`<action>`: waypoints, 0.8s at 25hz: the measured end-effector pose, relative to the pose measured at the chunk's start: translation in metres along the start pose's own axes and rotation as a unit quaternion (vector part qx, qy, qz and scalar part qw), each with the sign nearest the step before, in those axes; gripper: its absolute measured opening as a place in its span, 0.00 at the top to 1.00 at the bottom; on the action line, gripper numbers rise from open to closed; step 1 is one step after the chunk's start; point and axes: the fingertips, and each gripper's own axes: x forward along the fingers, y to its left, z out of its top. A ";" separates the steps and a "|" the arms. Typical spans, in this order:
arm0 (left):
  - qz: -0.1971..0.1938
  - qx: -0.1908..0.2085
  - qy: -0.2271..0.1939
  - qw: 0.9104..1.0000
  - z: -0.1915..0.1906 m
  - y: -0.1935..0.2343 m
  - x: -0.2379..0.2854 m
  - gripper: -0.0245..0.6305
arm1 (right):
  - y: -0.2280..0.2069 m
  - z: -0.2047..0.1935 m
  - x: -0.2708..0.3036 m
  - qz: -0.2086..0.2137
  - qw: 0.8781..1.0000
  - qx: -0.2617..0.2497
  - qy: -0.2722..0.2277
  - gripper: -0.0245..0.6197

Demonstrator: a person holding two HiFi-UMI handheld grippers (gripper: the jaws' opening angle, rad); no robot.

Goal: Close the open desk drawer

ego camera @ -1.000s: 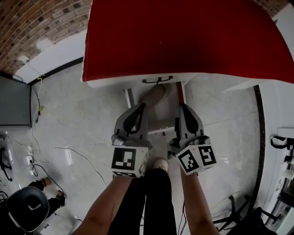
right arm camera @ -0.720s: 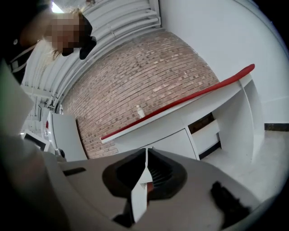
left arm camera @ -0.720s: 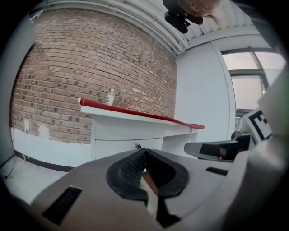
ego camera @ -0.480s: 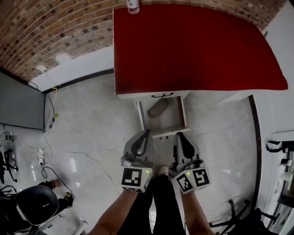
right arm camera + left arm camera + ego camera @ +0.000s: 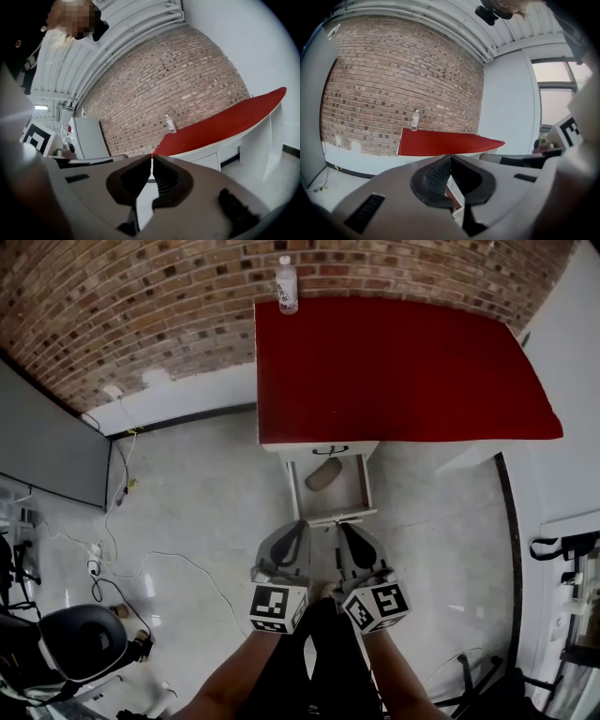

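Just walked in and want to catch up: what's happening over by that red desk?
A person stands facing the red desk, a gripper in each hand. Its drawer is open, a brownish object lying inside. The left gripper and right gripper hang side by side short of the drawer front, both shut and empty. Nothing touches the drawer yet.

The bench (image 5: 403, 371) stands against the brick wall (image 5: 141, 315), with a bottle (image 5: 288, 285) upright on its back left corner. Under the bench's front edge, toward its left end, the drawer (image 5: 337, 517) is pulled out over the floor (image 5: 187, 502). An object (image 5: 323, 474) that I cannot identify lies inside it. The left claw (image 5: 296, 529) and right claw (image 5: 345, 531) hang side by side just before the drawer's front. Cables (image 5: 159, 563) lie on the floor well to the left, and a chair (image 5: 80, 643) stands at the near left.
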 end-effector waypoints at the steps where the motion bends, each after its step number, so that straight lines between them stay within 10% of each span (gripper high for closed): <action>1: -0.003 0.002 0.000 1.000 0.001 -0.002 -0.001 0.95 | 0.001 0.002 -0.002 -0.005 1.000 -0.003 0.000 0.95; 20: -0.033 -0.004 -0.012 0.999 -0.010 -0.009 0.018 0.95 | -0.017 -0.006 0.004 -0.019 1.000 -0.005 -0.019 0.95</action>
